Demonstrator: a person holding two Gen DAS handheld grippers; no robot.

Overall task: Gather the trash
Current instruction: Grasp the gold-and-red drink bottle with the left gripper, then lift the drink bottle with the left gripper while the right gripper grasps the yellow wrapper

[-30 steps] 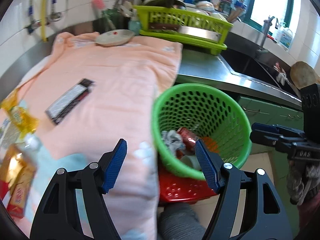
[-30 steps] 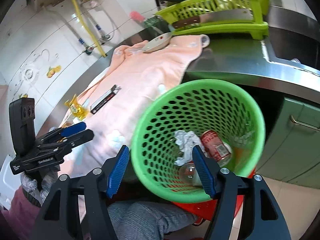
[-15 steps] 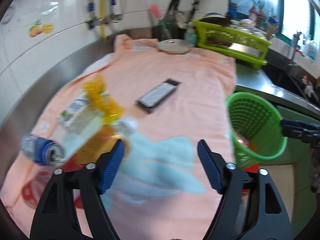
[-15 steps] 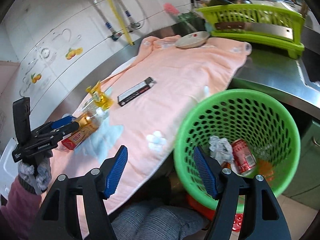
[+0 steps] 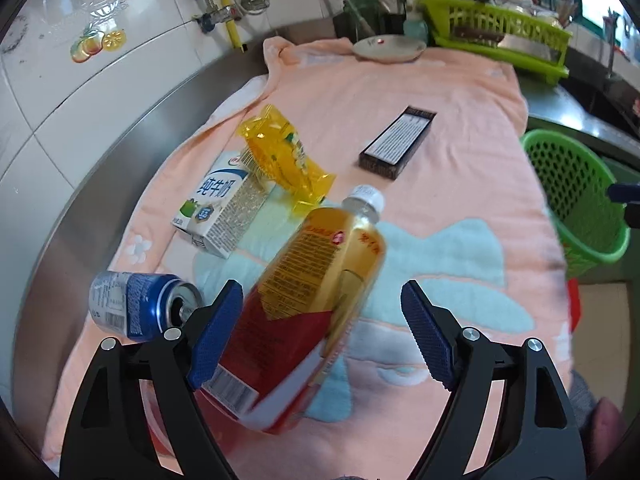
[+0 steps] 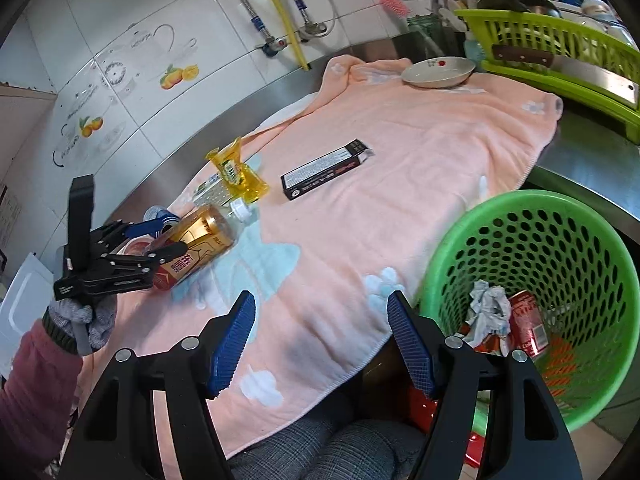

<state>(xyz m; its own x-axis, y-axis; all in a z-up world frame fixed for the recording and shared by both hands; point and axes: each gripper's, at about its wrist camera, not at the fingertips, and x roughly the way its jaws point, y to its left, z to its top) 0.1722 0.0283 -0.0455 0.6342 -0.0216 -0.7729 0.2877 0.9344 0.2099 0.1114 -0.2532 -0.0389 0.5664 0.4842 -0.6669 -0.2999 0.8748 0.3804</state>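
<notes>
A plastic bottle (image 5: 320, 276) with a yellow and red label lies on the pink towel (image 5: 440, 208). It sits between the jaws of my left gripper (image 5: 322, 340), which are opening; the right pad stands well clear of it. Beside it lie a blue can (image 5: 136, 308), a milk carton (image 5: 216, 208), a yellow wrapper (image 5: 280, 156) and a black box (image 5: 396, 144). My right gripper (image 6: 320, 340) is open over the towel's near edge, nothing between its fingers. To its right the green basket (image 6: 540, 240) holds crumpled paper (image 6: 486, 308) and a red can (image 6: 528, 324).
A plate (image 6: 438, 72) and a green dish rack (image 6: 560, 44) with a cleaver stand at the back of the steel counter (image 6: 592, 160). Pipes run down the tiled wall. The person's grey-clad legs (image 6: 320, 448) are under the counter edge, a red stool under the basket.
My left gripper swung from over the basket to the trash on the towel, and the bottle now lies between its jaws. The right gripper moved left off the basket toward the towel.
</notes>
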